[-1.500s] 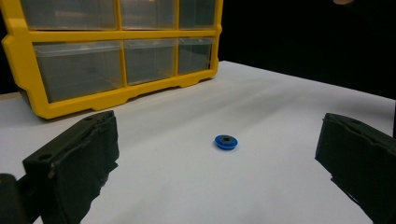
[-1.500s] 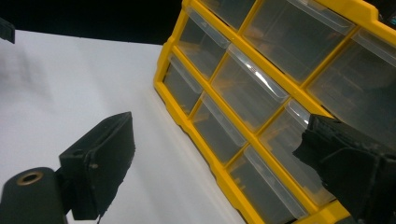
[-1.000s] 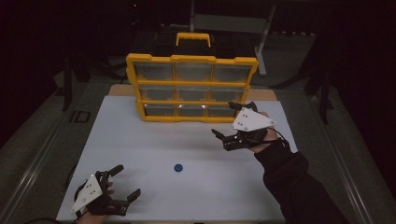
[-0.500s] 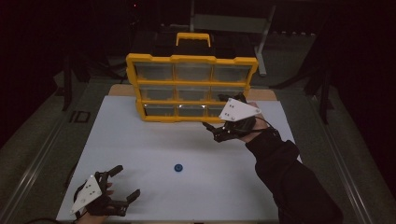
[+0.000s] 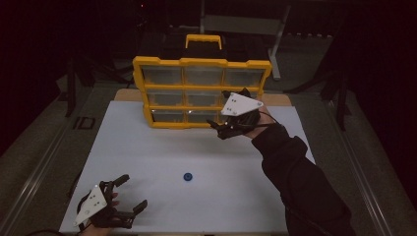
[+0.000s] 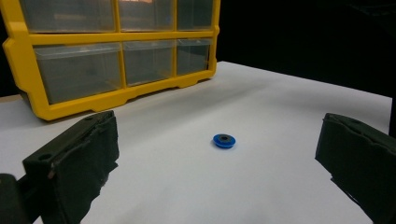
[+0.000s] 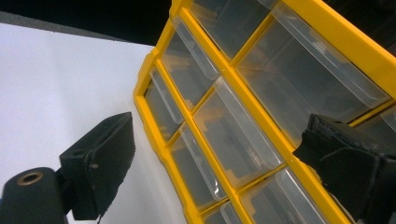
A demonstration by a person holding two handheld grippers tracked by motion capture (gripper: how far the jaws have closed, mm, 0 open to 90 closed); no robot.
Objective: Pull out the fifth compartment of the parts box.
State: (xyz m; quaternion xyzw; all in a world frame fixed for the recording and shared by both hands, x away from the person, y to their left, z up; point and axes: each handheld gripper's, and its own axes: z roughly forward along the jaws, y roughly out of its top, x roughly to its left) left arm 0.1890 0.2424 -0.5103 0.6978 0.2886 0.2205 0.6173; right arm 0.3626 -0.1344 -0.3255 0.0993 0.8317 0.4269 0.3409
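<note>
Black right claw wide, empty

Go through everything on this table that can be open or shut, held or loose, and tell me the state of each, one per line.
Yellow plastic organiser with clear drawers: upright, all visible drawers shut.
Small blue round disc: lying flat on the white table, loose.
Left gripper: open, holding nothing.
Right gripper: open, close to the organiser's lower right drawers.
</note>
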